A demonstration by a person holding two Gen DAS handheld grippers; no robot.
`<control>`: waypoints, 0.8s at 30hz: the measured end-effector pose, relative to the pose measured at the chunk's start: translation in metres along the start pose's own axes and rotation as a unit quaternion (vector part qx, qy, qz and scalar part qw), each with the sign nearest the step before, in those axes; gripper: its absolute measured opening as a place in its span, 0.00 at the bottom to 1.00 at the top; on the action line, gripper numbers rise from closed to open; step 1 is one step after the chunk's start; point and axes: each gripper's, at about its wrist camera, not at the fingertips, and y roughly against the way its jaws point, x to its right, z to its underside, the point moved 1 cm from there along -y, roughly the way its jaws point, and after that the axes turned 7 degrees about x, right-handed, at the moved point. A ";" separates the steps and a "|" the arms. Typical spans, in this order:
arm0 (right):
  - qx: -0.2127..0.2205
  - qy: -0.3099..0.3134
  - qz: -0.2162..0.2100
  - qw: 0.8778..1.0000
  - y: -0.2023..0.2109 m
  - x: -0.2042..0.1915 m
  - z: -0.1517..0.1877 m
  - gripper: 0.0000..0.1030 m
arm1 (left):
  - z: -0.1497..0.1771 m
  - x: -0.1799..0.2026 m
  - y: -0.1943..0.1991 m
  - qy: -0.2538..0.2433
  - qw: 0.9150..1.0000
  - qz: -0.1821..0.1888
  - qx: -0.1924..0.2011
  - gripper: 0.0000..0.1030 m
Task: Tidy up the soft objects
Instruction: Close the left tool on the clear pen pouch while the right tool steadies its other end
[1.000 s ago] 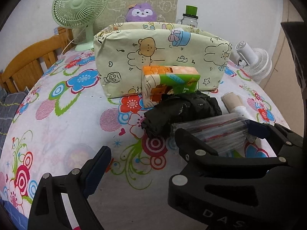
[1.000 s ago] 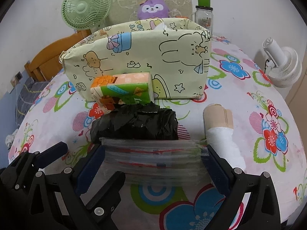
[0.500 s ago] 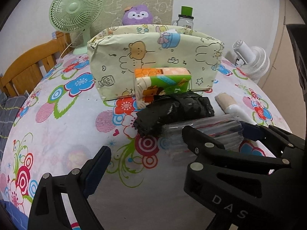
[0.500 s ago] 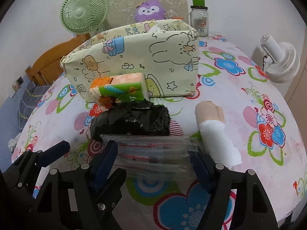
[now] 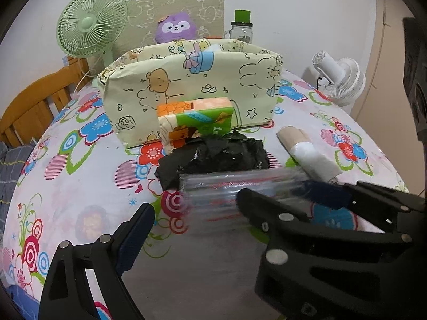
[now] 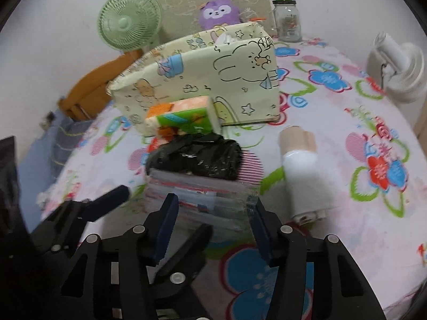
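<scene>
Two grippers worked over a table covered by a flowered cloth [image 6: 347, 101]. The right gripper [image 6: 213, 221] had its jaws closing around a clear plastic packet [image 6: 197, 194] that lay flat on the cloth, the packet between the blue pads; the pads stood at its two short ends, and it was hard to tell whether they already pressed on it. In the left wrist view the same packet [image 5: 229, 186] showed blurred, with the right gripper's black fingers reaching over it from the lower right.

The left gripper [image 5: 186, 218] stood wide open with nothing between its fingers, just to the left of the packet and above bare cloth.

Just behind the packet and touching it lay a crumpled black plastic bundle [image 6: 194, 157]. Behind that, a pack of tissues [image 6: 181, 117] in orange and green wrapping leaned against the front wall of a pale yellow fabric box [image 6: 213, 80] printed with cartoon animals. To the right of the black bundle lay a roll [image 6: 299, 165], beige at the far end and white at the near end.

Farther back stood a green fan [image 6: 128, 24], a purple plush toy [image 6: 218, 13], a jar with a green lid [image 6: 287, 18], and at the right edge a white fan [image 6: 397, 66]. A wooden chair back [image 5: 34, 98] rose at the left.
</scene>
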 end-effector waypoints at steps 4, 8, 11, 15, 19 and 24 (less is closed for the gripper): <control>0.002 0.016 0.005 1.000 0.004 -0.003 0.001 0.56 | 0.001 0.002 0.002 -0.004 1.000 -0.006 0.000 0.95; 0.008 0.025 0.025 0.999 0.010 0.000 0.000 0.68 | 0.001 0.007 0.004 -0.004 1.000 -0.002 0.001 0.95; 0.020 0.030 0.047 0.998 0.017 0.003 0.000 0.71 | 0.000 0.014 0.005 -0.005 1.000 0.005 0.004 0.96; 0.024 0.032 0.073 0.997 0.023 0.013 -0.003 0.71 | -0.002 0.021 0.001 0.003 1.000 0.018 0.002 0.98; 0.026 0.025 0.091 0.995 0.023 0.022 -0.005 0.71 | -0.002 0.026 -0.004 -0.005 1.000 0.015 0.003 1.00; 0.019 0.022 0.098 0.995 0.017 0.027 -0.004 0.71 | -0.004 0.022 -0.016 0.010 1.000 0.012 -0.009 1.00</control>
